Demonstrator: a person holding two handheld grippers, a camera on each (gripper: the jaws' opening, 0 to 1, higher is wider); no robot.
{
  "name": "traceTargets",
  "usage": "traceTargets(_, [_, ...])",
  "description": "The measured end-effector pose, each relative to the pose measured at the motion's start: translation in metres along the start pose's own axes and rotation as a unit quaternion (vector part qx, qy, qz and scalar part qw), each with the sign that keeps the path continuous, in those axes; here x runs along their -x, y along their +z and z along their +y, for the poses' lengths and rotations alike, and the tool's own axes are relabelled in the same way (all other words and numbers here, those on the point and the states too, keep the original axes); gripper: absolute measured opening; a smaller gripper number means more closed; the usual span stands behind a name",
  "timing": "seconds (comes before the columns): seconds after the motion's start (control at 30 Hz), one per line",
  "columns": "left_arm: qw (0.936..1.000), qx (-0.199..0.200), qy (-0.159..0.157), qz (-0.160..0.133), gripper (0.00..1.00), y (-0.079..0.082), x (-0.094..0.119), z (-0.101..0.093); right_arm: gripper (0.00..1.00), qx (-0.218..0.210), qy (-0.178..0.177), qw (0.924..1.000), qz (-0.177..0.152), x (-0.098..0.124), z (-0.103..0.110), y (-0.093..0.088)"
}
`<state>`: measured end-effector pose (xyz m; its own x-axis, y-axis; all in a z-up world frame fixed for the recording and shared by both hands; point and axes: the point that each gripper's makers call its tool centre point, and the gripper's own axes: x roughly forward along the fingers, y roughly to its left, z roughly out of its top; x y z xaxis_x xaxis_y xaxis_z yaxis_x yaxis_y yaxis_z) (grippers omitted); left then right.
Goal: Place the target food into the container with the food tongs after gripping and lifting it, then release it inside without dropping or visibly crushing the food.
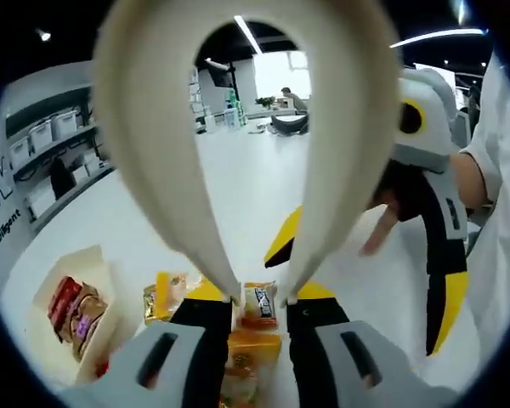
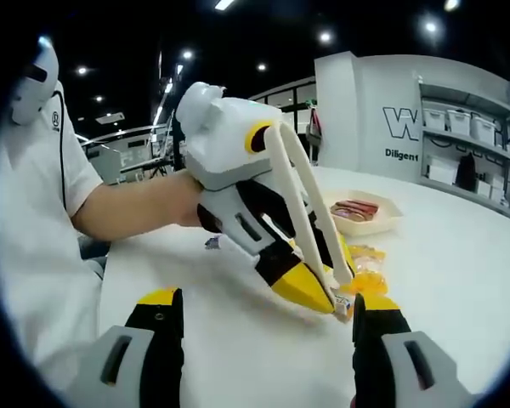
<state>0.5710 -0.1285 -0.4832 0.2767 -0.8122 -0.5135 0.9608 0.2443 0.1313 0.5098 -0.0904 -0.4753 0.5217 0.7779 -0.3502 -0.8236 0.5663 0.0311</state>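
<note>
Cream food tongs (image 1: 178, 153) run along my left gripper (image 1: 259, 316), which is shut on them. The tong tips pinch a small orange-and-white snack packet (image 1: 259, 304) low over the white table (image 1: 246, 187); whether it has left the surface I cannot tell. A shallow cream container (image 1: 98, 259) holding red packets lies at the lower left. In the right gripper view, a hand holds the left gripper (image 2: 319, 293), with the tongs (image 2: 302, 195) on the packet (image 2: 344, 302) and the container (image 2: 391, 223) beyond. My right gripper (image 2: 268, 314) is open and holds nothing.
More yellow and orange packets (image 1: 166, 293) lie loose around the pinched one (image 2: 365, 259). The right gripper (image 1: 442, 212), held by a hand, hovers at the right. Shelves with white bins (image 1: 55, 127) line the far wall. A person in a white shirt (image 2: 42, 195) stands close.
</note>
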Motion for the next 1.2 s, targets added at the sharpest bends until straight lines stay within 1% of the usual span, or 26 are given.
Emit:
traceTargets(0.4, [0.9997,-0.006,-0.016,0.019,0.24,-0.008,-0.008,0.001,0.81,0.001,0.000,1.0000,0.002,0.000,-0.001,0.000])
traceTargets(0.93, [0.9994,0.010,-0.030,0.016,0.20,-0.009,-0.008,-0.002,0.81,0.002,0.001,1.0000,0.003,-0.001,-0.002,0.002])
traceTargets(1.2, [0.9990,0.022,-0.037,0.014,0.19,-0.011,-0.002,-0.002,0.80,0.001,0.001,1.0000,0.002,-0.001,-0.001,0.001])
